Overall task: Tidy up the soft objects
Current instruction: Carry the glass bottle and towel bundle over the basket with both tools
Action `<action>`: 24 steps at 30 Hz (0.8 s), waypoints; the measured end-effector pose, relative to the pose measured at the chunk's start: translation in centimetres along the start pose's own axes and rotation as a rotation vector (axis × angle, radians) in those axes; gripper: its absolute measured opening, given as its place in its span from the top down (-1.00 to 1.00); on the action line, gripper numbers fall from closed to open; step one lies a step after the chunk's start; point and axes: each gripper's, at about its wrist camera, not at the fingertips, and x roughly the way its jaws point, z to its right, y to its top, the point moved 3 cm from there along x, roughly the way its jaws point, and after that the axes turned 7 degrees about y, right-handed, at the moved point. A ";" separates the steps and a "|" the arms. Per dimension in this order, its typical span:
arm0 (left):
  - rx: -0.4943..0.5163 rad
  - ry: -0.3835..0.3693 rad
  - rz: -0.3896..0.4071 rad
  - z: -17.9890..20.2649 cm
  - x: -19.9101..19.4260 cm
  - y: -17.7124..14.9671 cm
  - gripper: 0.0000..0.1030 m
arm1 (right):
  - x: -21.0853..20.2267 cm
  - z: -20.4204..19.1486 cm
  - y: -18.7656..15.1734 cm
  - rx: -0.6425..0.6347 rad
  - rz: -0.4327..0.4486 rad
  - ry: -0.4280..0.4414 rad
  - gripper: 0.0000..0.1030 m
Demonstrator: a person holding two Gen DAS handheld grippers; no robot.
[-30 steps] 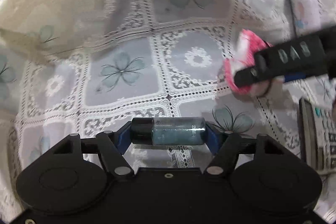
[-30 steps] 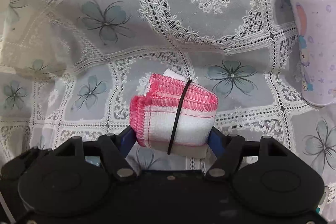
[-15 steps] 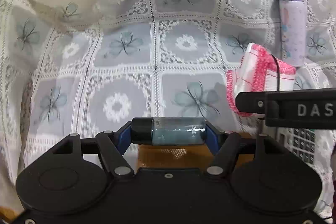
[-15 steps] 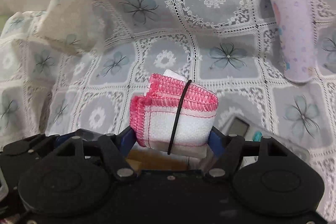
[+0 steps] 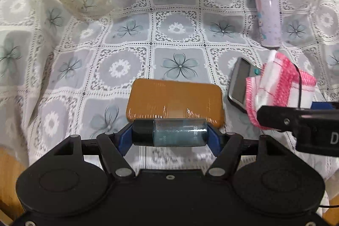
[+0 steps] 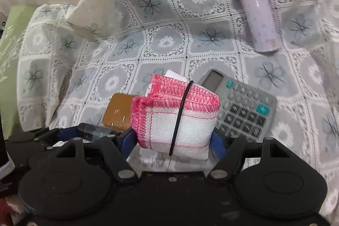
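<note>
grey calculator [image 6: 243,107] keypad visible right wrist only; left shows edge.

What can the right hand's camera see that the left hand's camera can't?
Only the right wrist view shows the calculator's keys and a green cloth at the left edge. Only the left wrist view shows the whole brown pad. Both show the purple bottle, the pink-edged towel in the right gripper, and the small bottle in the left gripper.

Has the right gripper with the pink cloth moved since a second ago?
Yes. The right gripper, shut on the pink cloth, has pulled back from the purple bottle, which now looks smaller and farther away; a calculator has appeared below.
</note>
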 end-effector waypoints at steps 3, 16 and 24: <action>-0.001 0.007 0.016 0.4 -1.7 -1.5 -0.26 | -2.4 0.0 -2.1 0.000 0.016 0.005 -0.39; -0.010 0.000 0.040 1.8 -6.8 -8.4 -0.26 | -10.1 0.8 -11.3 0.065 0.073 0.026 -0.39; -0.013 -0.020 0.047 2.5 -9.1 -11.6 -0.26 | -12.9 1.9 -15.5 0.138 0.103 0.022 -0.39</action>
